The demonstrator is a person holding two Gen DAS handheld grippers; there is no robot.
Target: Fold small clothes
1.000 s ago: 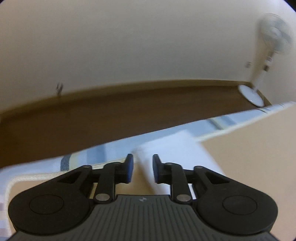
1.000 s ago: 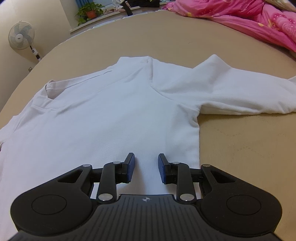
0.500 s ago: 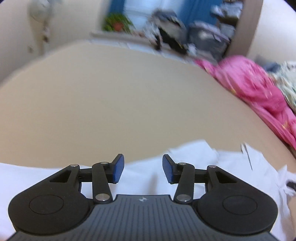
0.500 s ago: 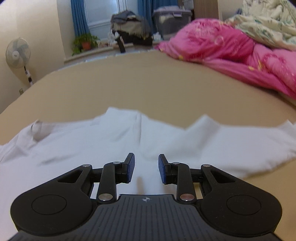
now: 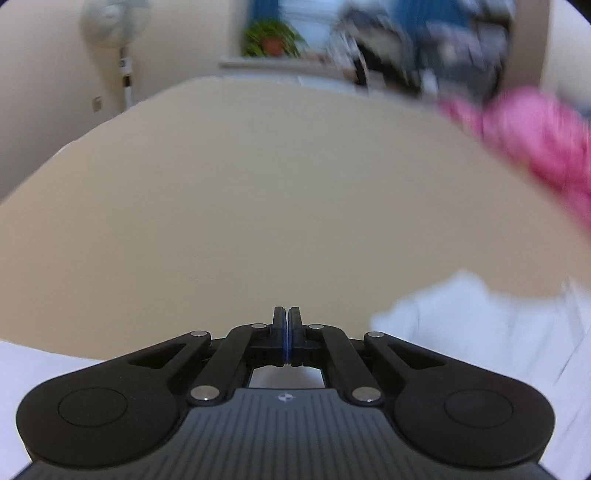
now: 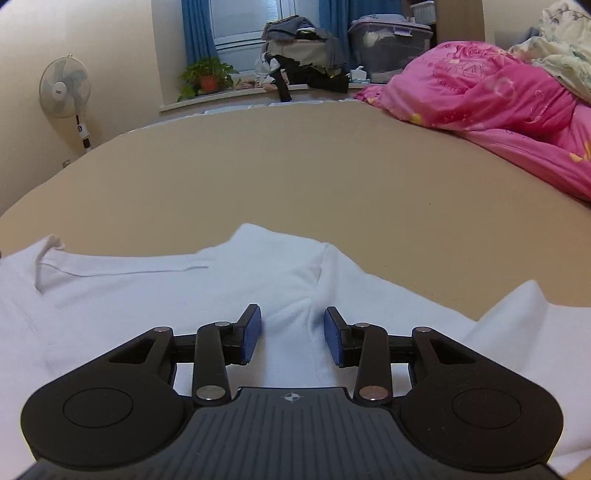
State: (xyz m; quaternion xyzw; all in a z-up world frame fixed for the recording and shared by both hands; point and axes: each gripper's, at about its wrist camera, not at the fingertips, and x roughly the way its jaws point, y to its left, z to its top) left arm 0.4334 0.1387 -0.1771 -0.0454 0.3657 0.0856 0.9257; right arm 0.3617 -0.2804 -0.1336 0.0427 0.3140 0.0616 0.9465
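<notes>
White cotton long-sleeved shirt (image 6: 155, 295) lies spread flat on tan bed sheet (image 6: 332, 177), collar end toward the far side, body running left-right across the right wrist view, one sleeve (image 6: 509, 314) trailing off to the right. Armpit seam where that sleeve meets the body sits right between the right tongs (image 6: 292, 338), just ahead of the blue pads. Right tongs jaws are opening, about half wide, fabric under and between them but pads not pressing on it, nothing held.

Left tongs (image 5: 287, 334) are closed tight, pads together. Can't tell if a thin edge of cloth is pinched; none shows between the pads. White cloth shows under the left tongs body and bunched at lower right (image 5: 461, 314) of the left view, blurred. Tips point out over bare sheet, so the shirt lies below and to the right of the left tongs, not ahead.

Key relation: sleeve's long axis runs away to the right from the right tongs, so the right hand looks nearer and better placed for a sleeve fold inward across the body. Judgement: early stage, shirt not yet folded.

Outward: crumpled pink quilt (image 6: 498, 99) at far right on the bed, white standing fan (image 6: 66, 88) by the wall at left, potted green plant (image 6: 207, 75) on the windowsill, blue curtains (image 6: 194, 33) behind.
</notes>
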